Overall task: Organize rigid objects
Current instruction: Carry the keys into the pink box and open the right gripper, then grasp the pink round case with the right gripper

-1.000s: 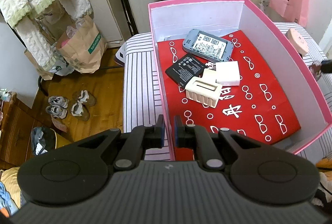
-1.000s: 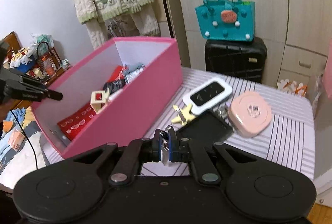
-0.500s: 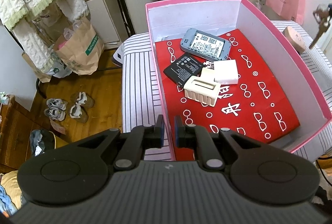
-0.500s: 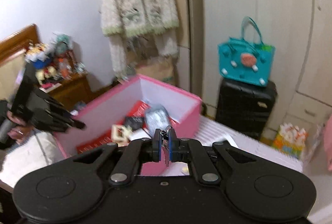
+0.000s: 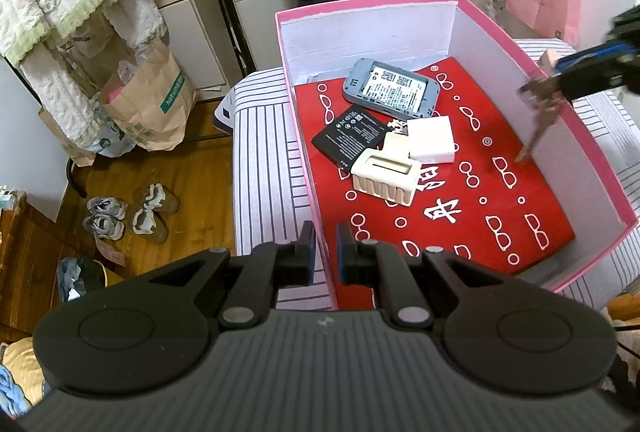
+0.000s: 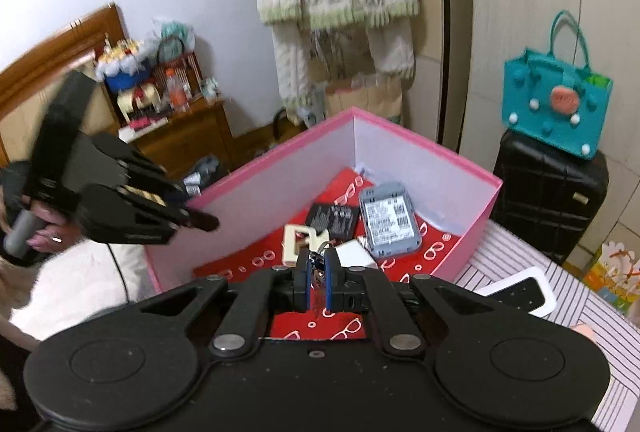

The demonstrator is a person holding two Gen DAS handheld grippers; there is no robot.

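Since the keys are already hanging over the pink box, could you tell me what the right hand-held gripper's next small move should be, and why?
Probably lower a little, then open. The right hand-held gripper is shut on the keys, which dangle inside the box near its right wall, above bare red liner. The battery and other items lie further left, so a drop there should land clear.

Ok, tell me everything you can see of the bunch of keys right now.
The bunch of keys looks like dull brownish metal on a ring, slightly blurred. It is pinched in the right gripper, whose jaws are shut on the ring end. One long key hangs down at a slant, tip lowest, in the air above the right side of the pink box, touching nothing else. From the right wrist only the ring shows between the pads.
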